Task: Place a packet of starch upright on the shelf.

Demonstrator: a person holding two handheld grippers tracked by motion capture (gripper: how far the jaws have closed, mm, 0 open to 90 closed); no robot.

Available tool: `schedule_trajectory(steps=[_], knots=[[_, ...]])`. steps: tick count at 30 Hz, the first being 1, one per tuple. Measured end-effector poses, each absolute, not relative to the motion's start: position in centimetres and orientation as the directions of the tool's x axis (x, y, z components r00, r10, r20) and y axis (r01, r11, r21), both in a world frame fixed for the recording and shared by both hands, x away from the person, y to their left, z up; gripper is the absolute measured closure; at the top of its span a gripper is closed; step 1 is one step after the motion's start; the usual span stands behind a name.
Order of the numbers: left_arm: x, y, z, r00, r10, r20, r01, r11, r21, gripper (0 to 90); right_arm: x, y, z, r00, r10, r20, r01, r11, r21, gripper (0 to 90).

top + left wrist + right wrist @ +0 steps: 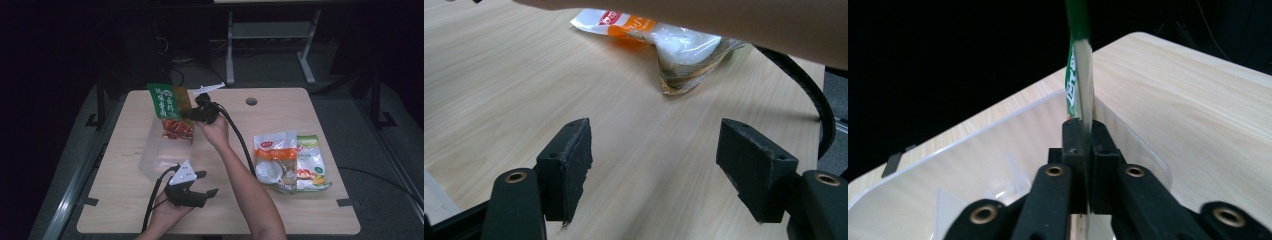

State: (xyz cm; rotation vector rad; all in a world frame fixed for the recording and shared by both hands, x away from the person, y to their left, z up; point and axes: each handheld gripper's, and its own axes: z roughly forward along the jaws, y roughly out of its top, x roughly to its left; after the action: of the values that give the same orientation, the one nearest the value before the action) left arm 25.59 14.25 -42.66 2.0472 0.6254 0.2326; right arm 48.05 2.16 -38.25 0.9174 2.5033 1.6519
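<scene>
In the high view, the right gripper sits in the upper middle of the frame. Its jaws pinch a green bag by its side edge. The bag hangs over a clear box, with its red bottom part down inside the box. The left gripper is at the bottom middle, just beside the box, with its jaws apart and nothing in them. Two more bags lie flat at the right of the table.

In the left gripper view, the two black jaws stand wide apart over bare wood. An orange and white bag lies at the top of the frame, partly under an arm.

In the right gripper view, the jaws are pressed together on the thin edge of the green bag. The bag stands up in the middle of the frame. The clear box lies below it.
</scene>
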Motion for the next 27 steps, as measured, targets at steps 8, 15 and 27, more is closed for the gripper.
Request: schedule_trajectory(steps=[8,15,27], knots=[[25.6,14.2,-42.7,0.852,0.517,-0.078,0.335,-0.425,0.841,29.4,48.4,1.1,-37.7,-0.807,0.506,0.306,0.490,0.282,0.825,61.7],[25.7,14.1,-42.7,0.848,0.524,-0.076,0.337,-0.424,0.840,28.0,47.8,-1.2,-36.5,-0.798,0.523,0.301,0.496,0.284,0.821,51.7],[25.9,13.9,-42.9,0.851,0.520,-0.072,0.336,-0.435,0.835,27.6,45.7,-5.3,-36.4,-0.795,0.520,0.312,0.522,0.325,0.789,41.7]])
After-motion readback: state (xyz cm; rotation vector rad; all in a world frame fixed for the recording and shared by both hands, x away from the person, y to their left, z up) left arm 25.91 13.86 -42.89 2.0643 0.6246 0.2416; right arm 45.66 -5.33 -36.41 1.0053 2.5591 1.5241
